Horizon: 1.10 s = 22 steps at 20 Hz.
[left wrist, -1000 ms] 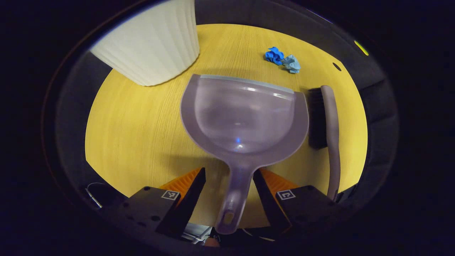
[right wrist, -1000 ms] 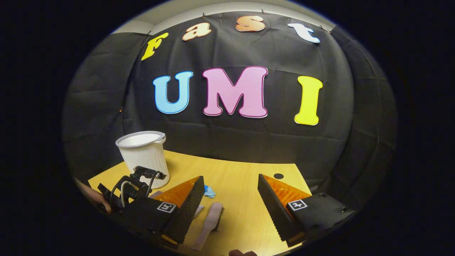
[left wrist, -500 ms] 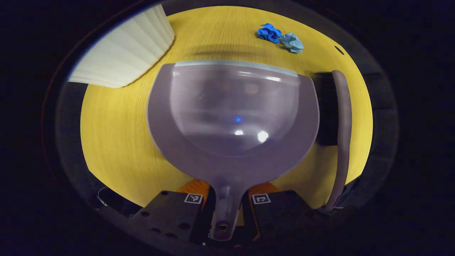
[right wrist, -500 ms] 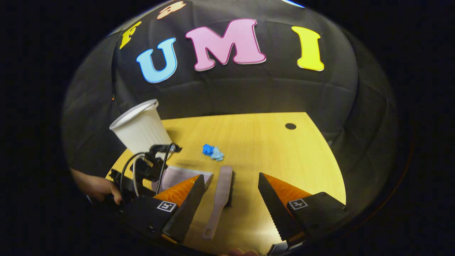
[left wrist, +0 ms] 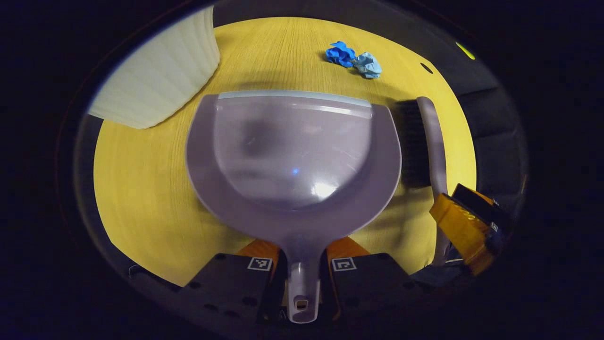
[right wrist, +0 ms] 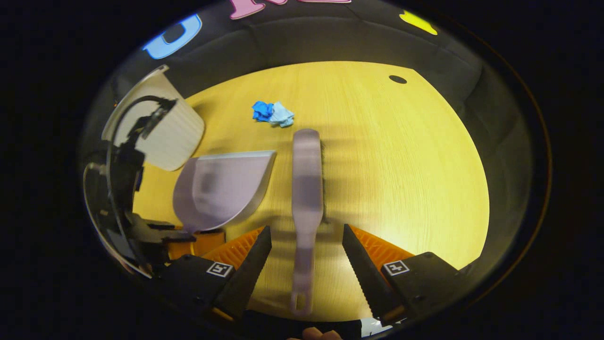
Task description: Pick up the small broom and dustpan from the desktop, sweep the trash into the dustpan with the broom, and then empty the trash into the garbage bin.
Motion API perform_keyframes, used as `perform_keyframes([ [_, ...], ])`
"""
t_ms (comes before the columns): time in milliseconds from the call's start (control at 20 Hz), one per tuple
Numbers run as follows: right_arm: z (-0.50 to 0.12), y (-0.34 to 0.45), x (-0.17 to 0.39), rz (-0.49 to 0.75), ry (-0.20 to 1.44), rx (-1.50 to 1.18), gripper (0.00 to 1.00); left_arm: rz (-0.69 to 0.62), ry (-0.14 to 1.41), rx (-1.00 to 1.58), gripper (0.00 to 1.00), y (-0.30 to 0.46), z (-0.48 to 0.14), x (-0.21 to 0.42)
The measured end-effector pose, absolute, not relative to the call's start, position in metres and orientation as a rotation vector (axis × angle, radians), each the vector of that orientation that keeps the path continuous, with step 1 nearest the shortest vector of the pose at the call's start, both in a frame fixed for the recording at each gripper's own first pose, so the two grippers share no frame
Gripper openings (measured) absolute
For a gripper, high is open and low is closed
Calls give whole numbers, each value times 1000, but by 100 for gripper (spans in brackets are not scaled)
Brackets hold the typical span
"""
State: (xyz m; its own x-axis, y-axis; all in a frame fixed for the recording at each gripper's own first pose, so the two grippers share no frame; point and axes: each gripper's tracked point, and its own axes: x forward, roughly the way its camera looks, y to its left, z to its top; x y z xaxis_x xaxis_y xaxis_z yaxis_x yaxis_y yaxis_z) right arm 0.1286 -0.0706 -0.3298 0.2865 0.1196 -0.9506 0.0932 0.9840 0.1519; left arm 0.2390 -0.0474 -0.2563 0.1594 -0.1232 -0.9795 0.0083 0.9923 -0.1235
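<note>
In the left gripper view the left tool [left wrist: 302,264] is closed on the handle of the dustpan [left wrist: 292,156], both fingers pressing the narrow stem at the bottom centre, with the pan spreading across the middle of the frame on the tabletop [left wrist: 141,198]. In the right gripper view the right tool [right wrist: 306,255] stands wide apart and holds nothing; the handle of the broom [right wrist: 306,189] lies between its fingers at the bottom centre, untouched.

The likely trouble lies with the broom. The handle is slim and lies flat, so if the right tool closes too high or off-centre, the fingers may skid over it or push it sideways into the dustpan, which sits just beside it. A grip far down the handle may also let the bristle end droop. The dustpan, held only by its thin stem, could twist in the grip once lifted.

The right gripper view shows the broom's whole length, from handle tip to head, and the left tool at the lower left. The left gripper view shows the dark bristles facing the pan. The blue trash [left wrist: 354,59] lies toward the top in both, and the white garbage bin [left wrist: 155,80] sits at the upper left.
</note>
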Motion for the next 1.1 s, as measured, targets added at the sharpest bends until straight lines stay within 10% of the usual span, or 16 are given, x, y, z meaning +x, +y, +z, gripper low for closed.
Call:
perform_keyframes([
  [300,-371,-71,122,-80,1457,168,98,-143,1383,-114,29,-46,-255,236],
  [650,-383,-79,131,-35,1525,104,29,-179,1379,-112,29,-44,-253,234],
  [1100,-369,-119,188,69,1515,-61,27,-314,1351,159,29,13,-240,229],
])
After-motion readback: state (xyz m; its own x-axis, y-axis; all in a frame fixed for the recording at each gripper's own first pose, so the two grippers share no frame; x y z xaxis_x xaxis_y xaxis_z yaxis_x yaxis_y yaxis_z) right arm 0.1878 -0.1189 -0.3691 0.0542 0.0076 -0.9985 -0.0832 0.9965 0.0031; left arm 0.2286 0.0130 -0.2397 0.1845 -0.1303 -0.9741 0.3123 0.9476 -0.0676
